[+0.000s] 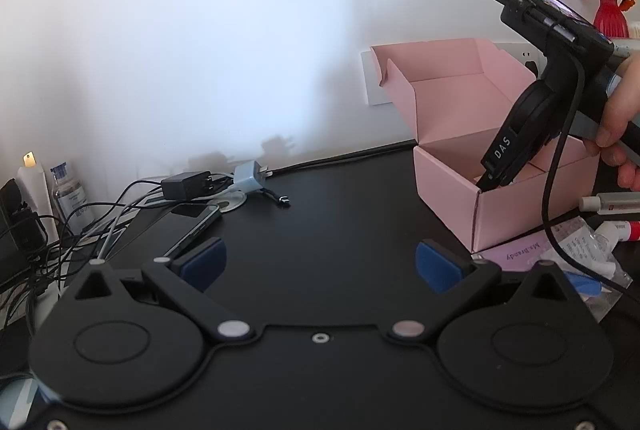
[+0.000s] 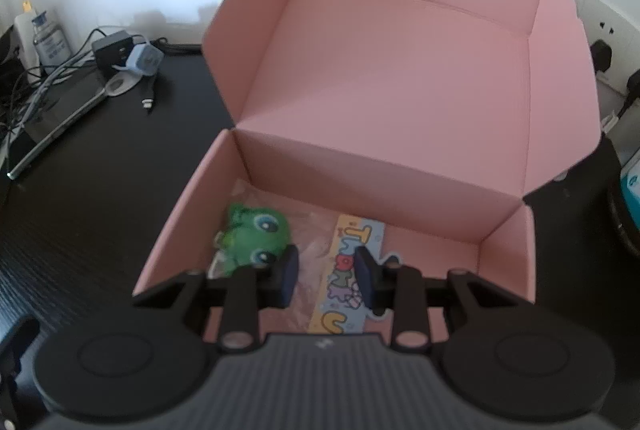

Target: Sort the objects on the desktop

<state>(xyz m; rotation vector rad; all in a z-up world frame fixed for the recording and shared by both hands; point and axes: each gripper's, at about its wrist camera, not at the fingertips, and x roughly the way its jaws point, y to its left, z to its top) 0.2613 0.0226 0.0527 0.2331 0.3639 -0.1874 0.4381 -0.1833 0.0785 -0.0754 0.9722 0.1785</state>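
White wall backs a black desk bearing an open pink box. Left gripper hovers above the desk, jaws spread, empty. Right gripper dips into the box, jaws narrowed over a sticker card beside a green toy; grip unclear.

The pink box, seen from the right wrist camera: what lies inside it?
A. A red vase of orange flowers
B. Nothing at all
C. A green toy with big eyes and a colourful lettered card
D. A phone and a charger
C: the green toy lies at the left of the floor of the pink box, with the lettered card beside it.
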